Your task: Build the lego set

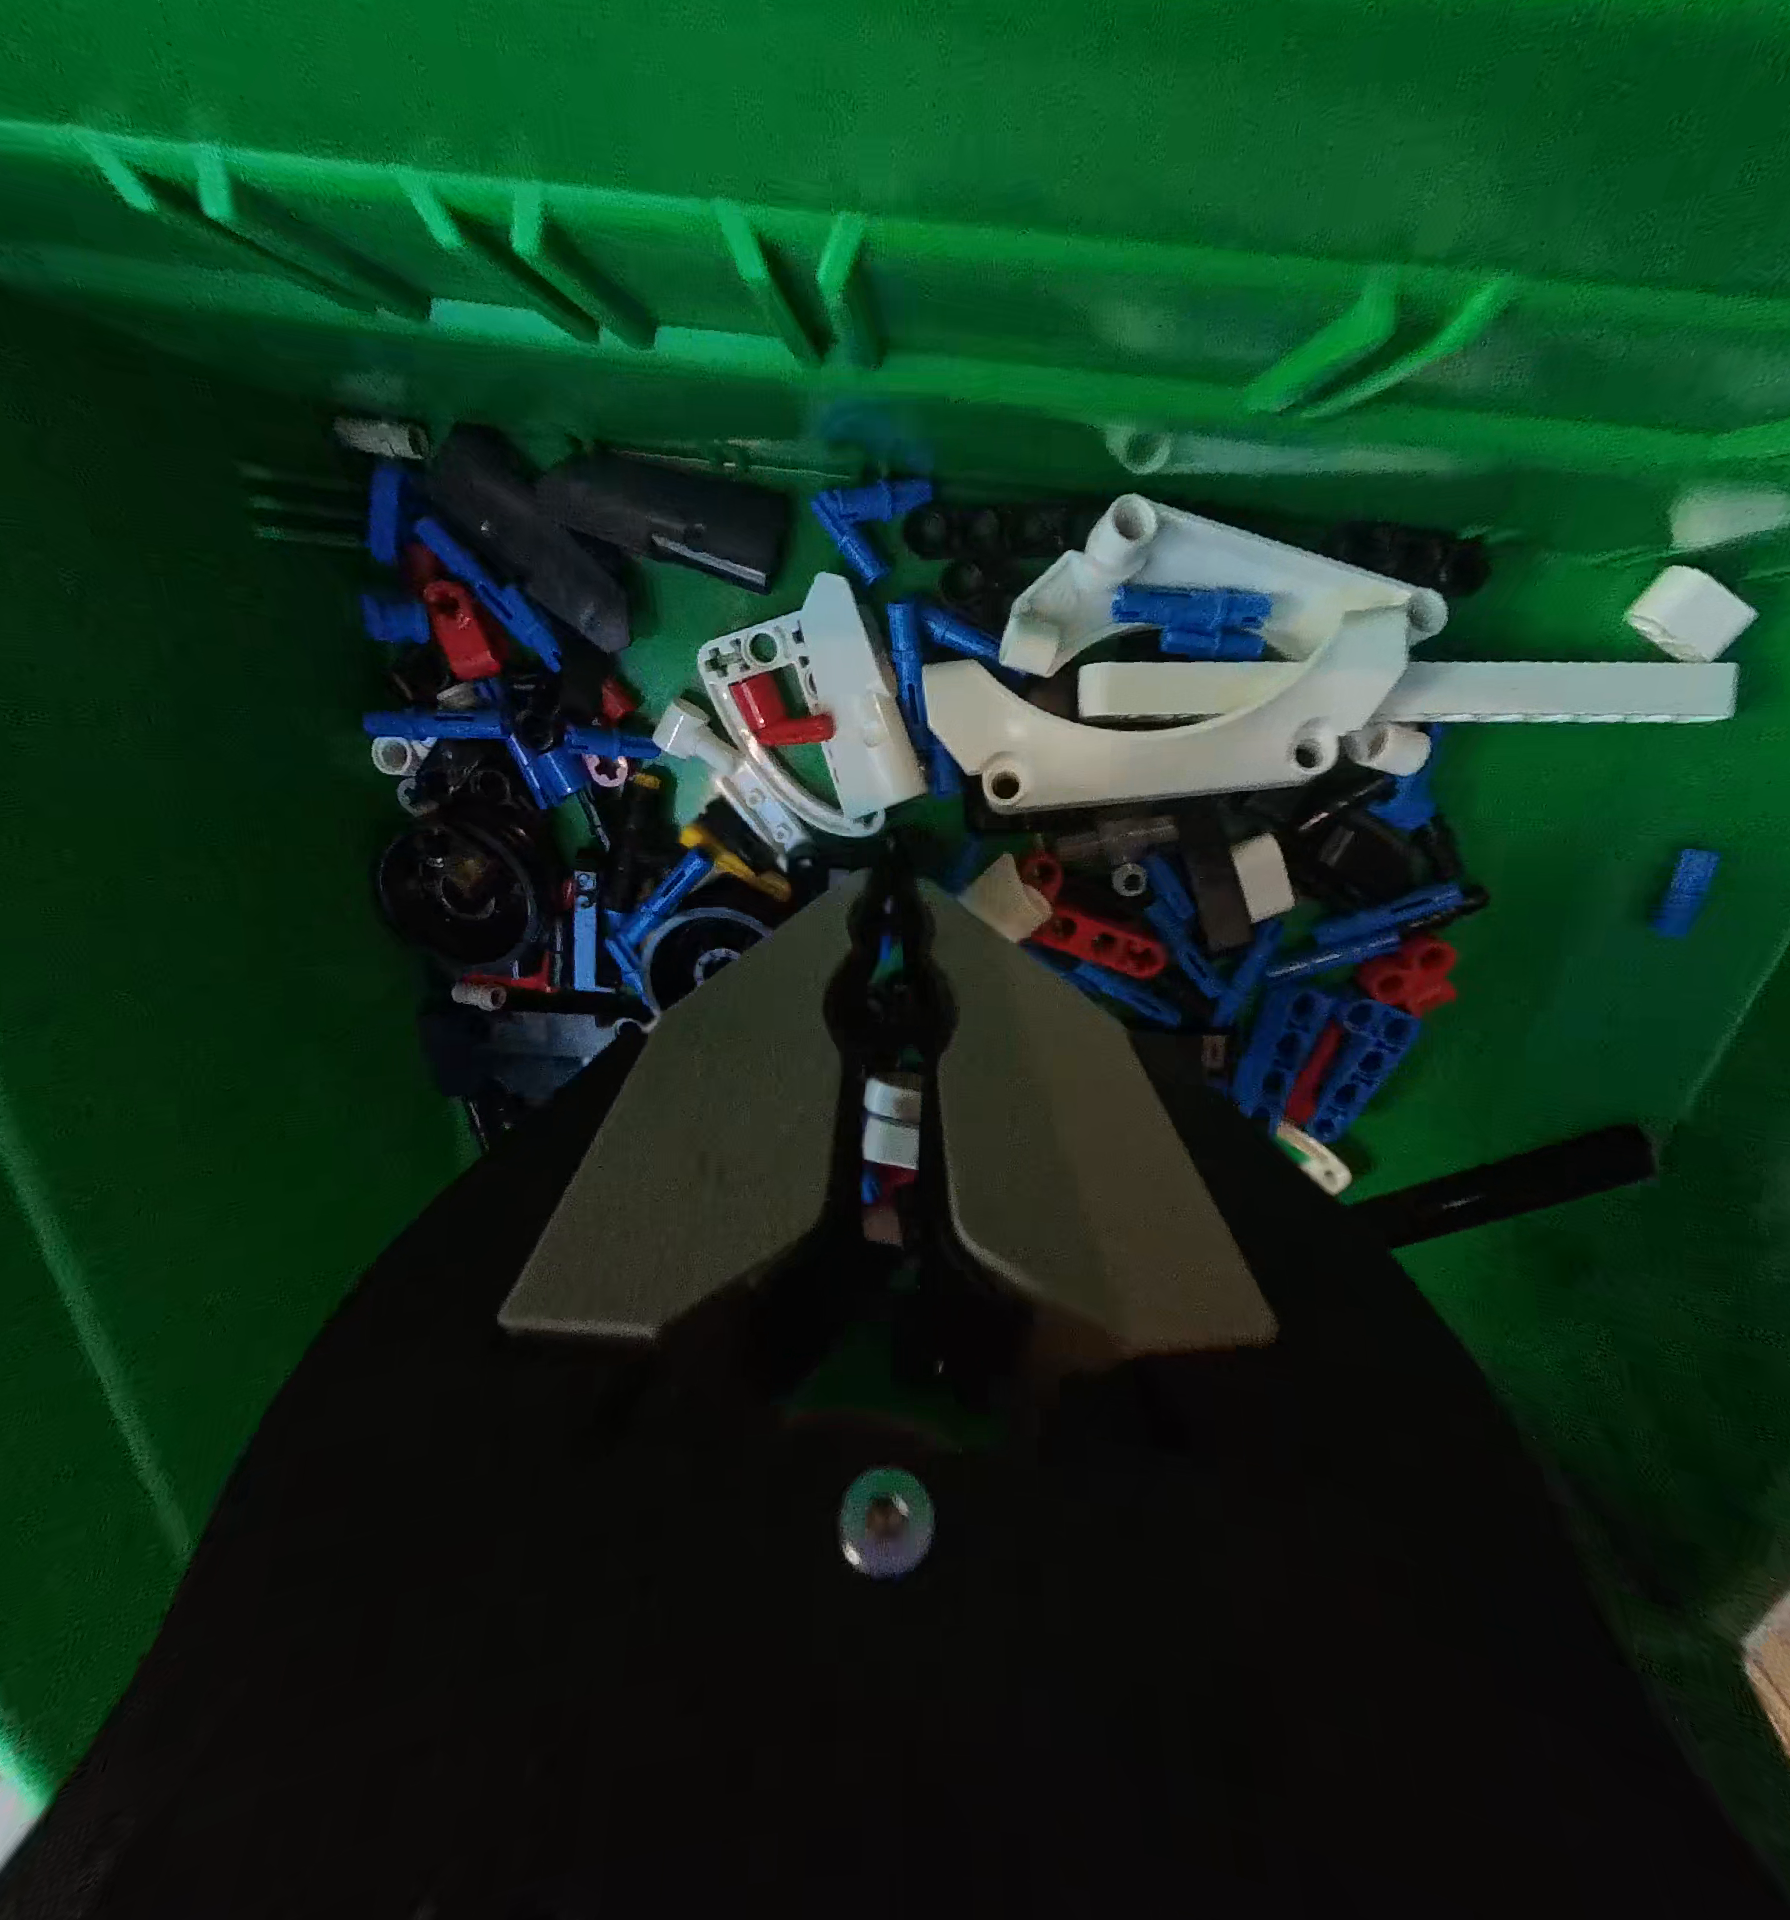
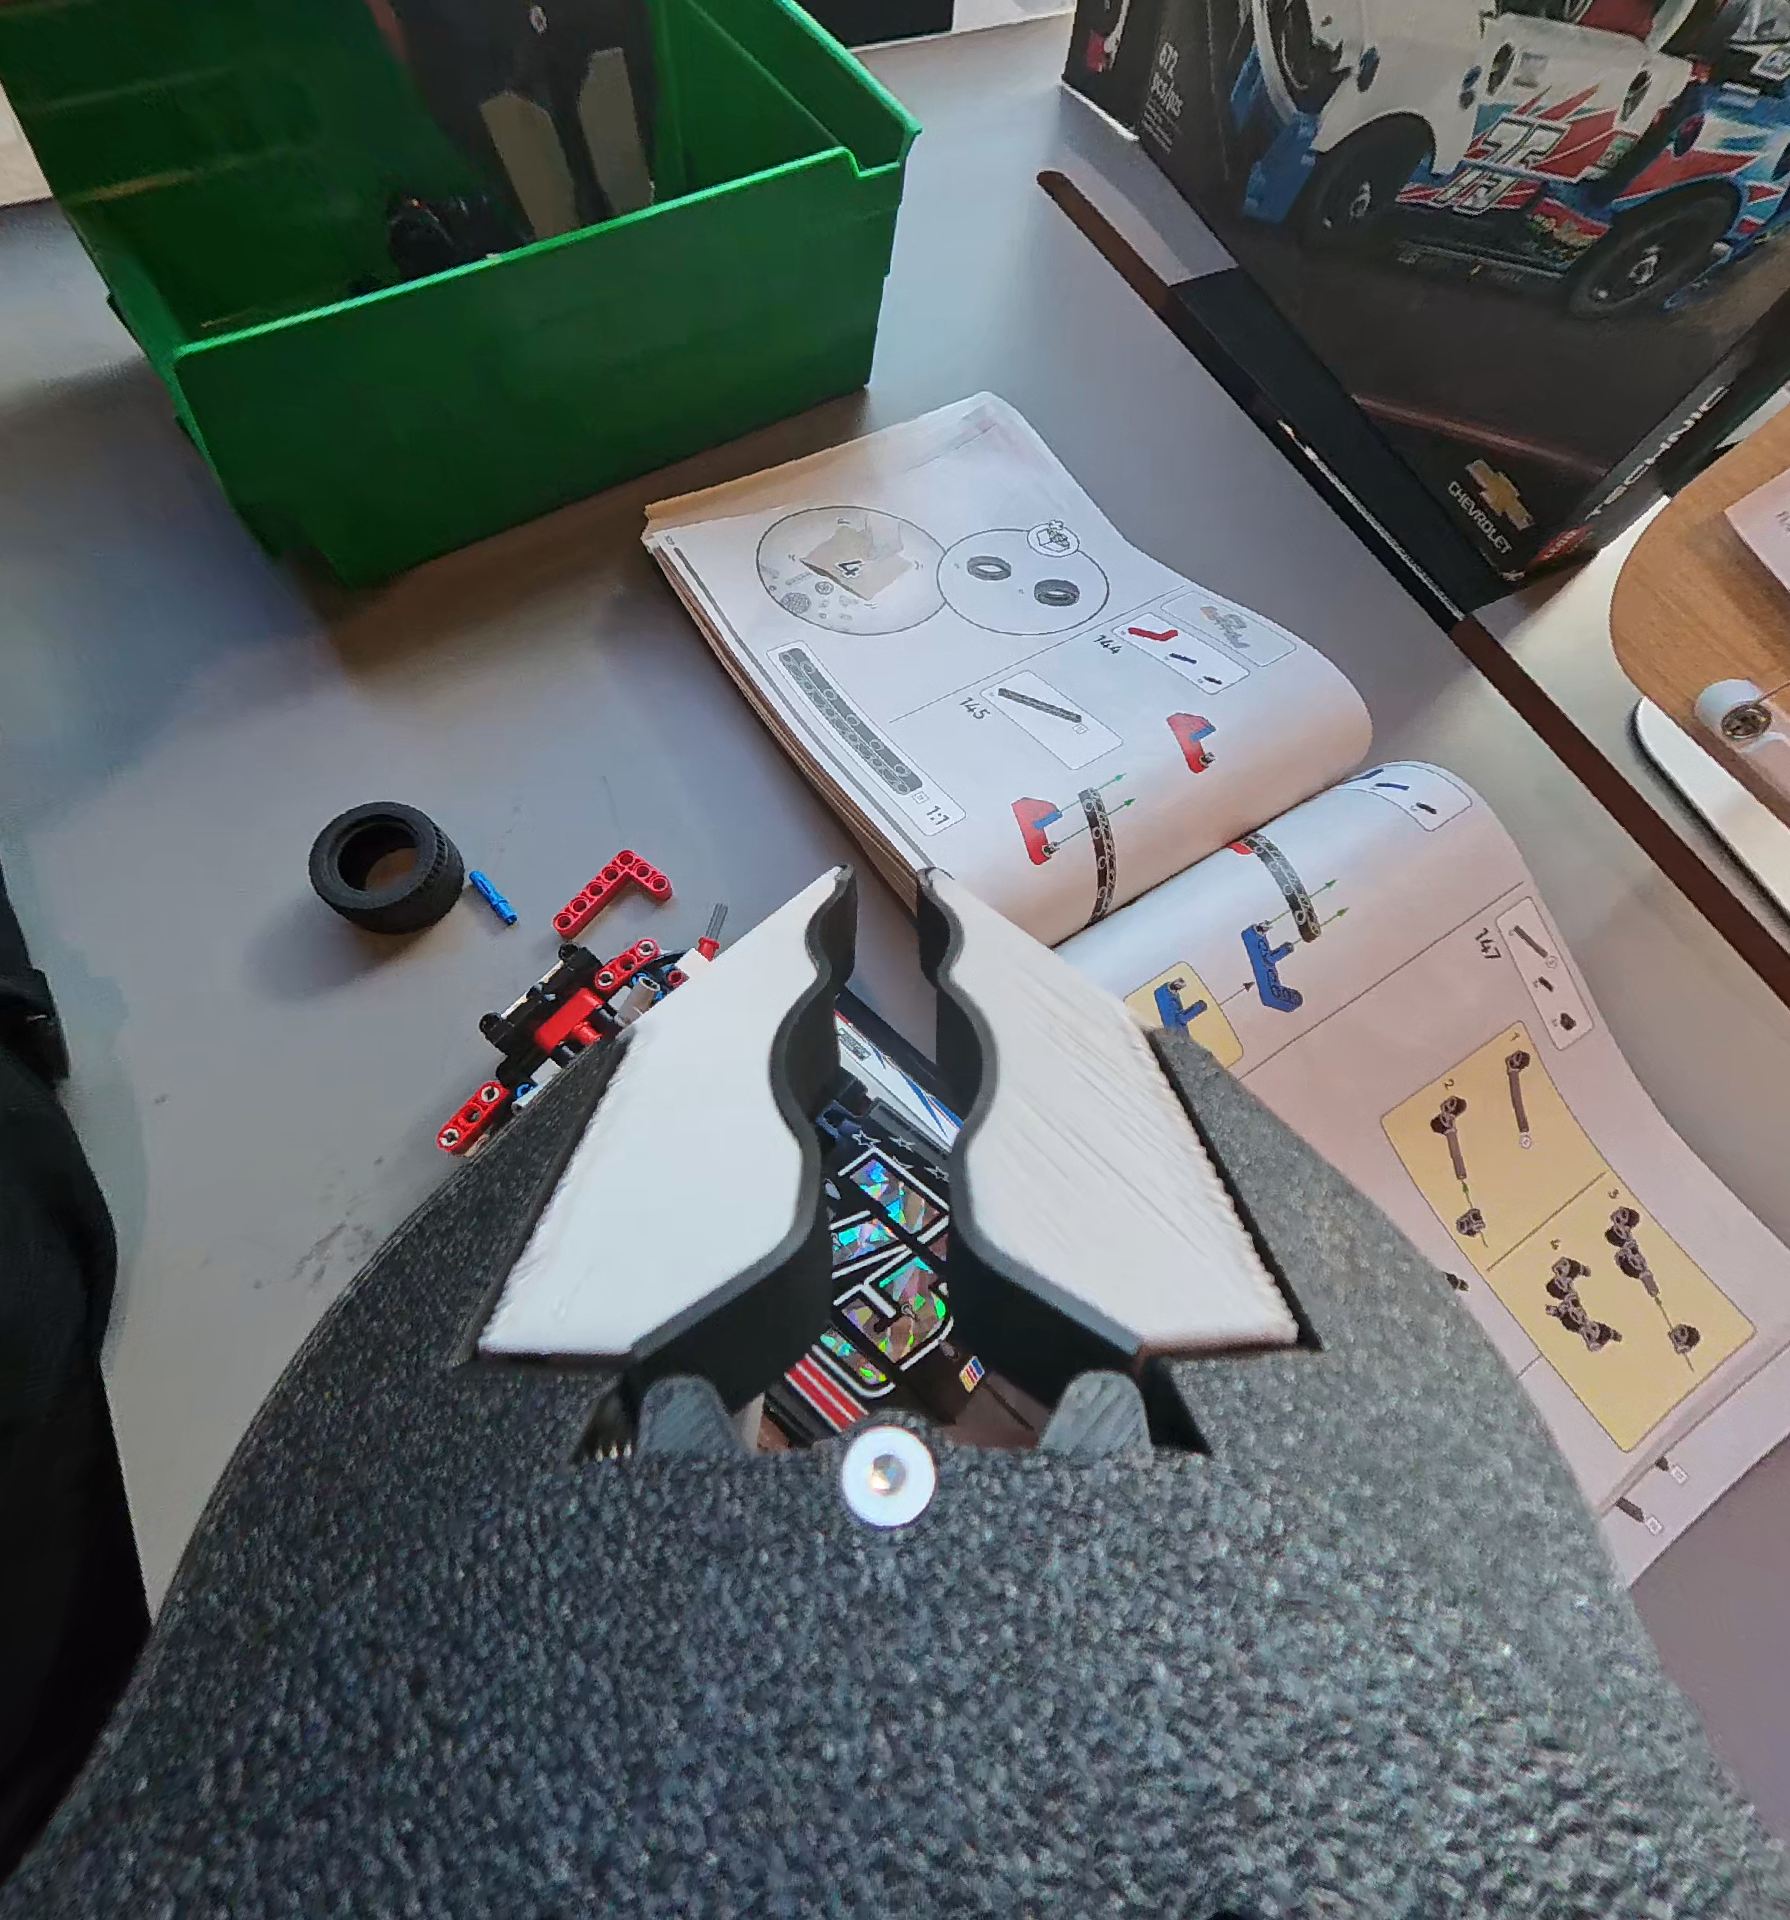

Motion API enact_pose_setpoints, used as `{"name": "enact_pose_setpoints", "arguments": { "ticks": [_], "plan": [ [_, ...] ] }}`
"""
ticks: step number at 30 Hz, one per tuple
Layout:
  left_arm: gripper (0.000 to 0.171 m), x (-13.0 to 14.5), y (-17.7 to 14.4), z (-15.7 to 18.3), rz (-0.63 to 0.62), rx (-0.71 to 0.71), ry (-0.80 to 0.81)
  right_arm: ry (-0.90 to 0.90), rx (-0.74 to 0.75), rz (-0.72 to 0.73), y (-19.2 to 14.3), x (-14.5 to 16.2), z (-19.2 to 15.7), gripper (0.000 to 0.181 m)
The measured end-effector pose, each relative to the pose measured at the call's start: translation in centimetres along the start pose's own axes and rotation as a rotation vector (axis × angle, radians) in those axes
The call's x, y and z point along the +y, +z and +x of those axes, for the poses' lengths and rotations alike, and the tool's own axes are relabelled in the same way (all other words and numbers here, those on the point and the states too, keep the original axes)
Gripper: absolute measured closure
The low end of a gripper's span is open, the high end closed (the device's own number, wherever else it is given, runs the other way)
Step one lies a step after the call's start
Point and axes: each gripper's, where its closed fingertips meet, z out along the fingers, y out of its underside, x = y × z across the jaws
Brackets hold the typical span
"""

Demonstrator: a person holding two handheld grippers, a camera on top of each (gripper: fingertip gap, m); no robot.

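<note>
left gripper [image 1: 886, 894] down in the green plastic bin [image 2: 517, 416], right gripper [image 2: 886, 899] above the grey table [image 2: 195, 644]

left of the bin's white curved panel [image 1: 1161, 717], left jaws nearly closed over the loose lego pieces [image 1: 579, 727], grip unclear; right of the bin, right jaws narrowly parted, empty, beside the open instruction booklet [image 2: 1026, 665].

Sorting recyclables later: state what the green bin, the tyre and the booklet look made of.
Green bin: moulded rigid plastic, smooth with a slight sheen and ribbed rim. Tyre: likely rubber, matte black with tread. Booklet: printed paper, its pages curling.
</note>
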Motion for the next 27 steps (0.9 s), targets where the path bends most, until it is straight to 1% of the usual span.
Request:
{"name": "enact_pose_setpoints", "arguments": {
  "ticks": [5, 8, 12, 15, 18, 20, 21, 22, 23, 24, 25, 26, 27],
  "plan": [
    [0.168, 0.0, 0.3, 0.4, -0.002, 0.028, 0.013, -0.005, -0.006, 0.0, 0.1, 0.0, -0.1, 0.17],
    [0.169, 0.0, 0.3, 0.2, -0.011, 0.01, 0.038, -0.001, -0.002, 0.003, 0.0, 0.1, -0.1, 0.17],
    [0.169, -0.9, 0.5, 0.3, 0.019, 0.013, 0.017, 0.004, -0.002, 0.01, -0.1, 0.2, -0.1, 0.17],
    [0.169, -0.7, 0.4, 0.0, 0.0, -0.047, 0.026, 0.006, 0.001, 0.017, -0.4, 0.3, -0.1, 0.17],
    [0.169, -0.2, -1.1, 0.0, 0.03, -0.109, 0.036, 0.008, 0.009, 0.032, -1.0, 0.3, 0.0, 0.17],
    [0.169, -0.3, -3.7, 0.0, 0.099, -0.159, -0.007, 0.014, 0.012, 0.043, -1.6, 0.5, 0.0, 0.17],
    [0.169, -1.2, -5.6, 0.5, 0.172, -0.17, -0.029, 0.015, 0.016, 0.049, -1.8, 0.6, 0.1, 0.17],
    [0.169, -2.9, -7.9, 1.4, 0.272, -0.175, -0.046, 0.017, 0.018, 0.054, -2.1, 0.7, 0.1, 0.17],
    [0.169, -5.0, -10.3, 2.4, 0.369, -0.193, -0.051, 0.019, 0.018, 0.061, -2.2, 0.8, 0.1, 0.171],
    [0.17, -7.1, -12.3, 3.7, 0.438, -0.215, -0.039, 0.021, 0.018, 0.071, -2.4, 0.8, 0.0, 0.171],
    [0.17, -9.5, -13.5, 5.4, 0.483, -0.22, -0.017, 0.023, 0.017, 0.082, -2.5, 0.8, 0.0, 0.171],
    [0.17, -11.9, -13.8, 7.7, 0.516, -0.184, 0.0, 0.025, 0.016, 0.096, -2.6, 0.7, -0.1, 0.171],
    [0.17, -14.5, -13.4, 10.3, 0.544, -0.113, 0.004, 0.027, 0.01, 0.113, -2.7, 0.5, -0.3, 0.171]
  ]
}}
